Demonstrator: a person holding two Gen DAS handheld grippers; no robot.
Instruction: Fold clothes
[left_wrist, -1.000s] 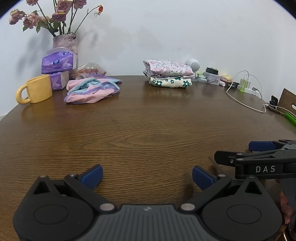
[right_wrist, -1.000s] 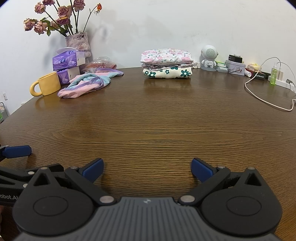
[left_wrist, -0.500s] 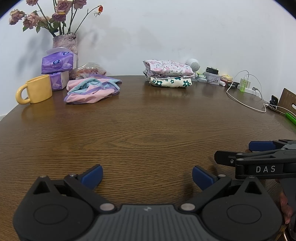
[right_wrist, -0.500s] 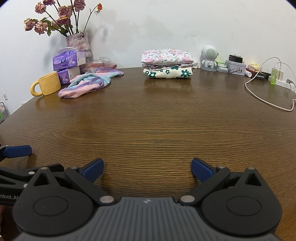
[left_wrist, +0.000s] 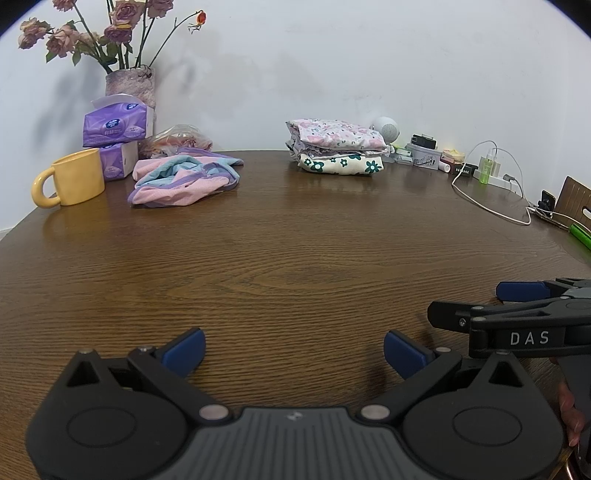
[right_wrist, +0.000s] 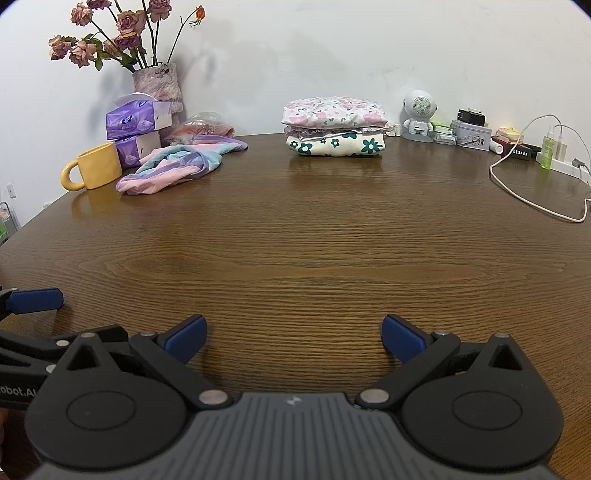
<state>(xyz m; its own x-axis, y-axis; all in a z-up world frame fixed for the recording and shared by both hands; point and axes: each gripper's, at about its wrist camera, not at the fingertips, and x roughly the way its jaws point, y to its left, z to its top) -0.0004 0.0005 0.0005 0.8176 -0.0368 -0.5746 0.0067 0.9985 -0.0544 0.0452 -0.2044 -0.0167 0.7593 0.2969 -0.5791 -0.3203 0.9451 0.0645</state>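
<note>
Both tongs, the left tongs and right tongs, hover spread wide and empty over the bare near surface, while the crumpled pink-and-blue garment lies far ahead to the left beside the yellow mug, nearer the left tongs.

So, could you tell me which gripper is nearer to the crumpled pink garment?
Left. The left gripper sits more directly in line with the crumpled pink garment; the right gripper is beside it, farther to the right.

Crumpled pink-blue-purple garment lies unfolded at table's far left. Folded stack, pink floral atop green-flowered white, sits at far edge, well apart.
</note>
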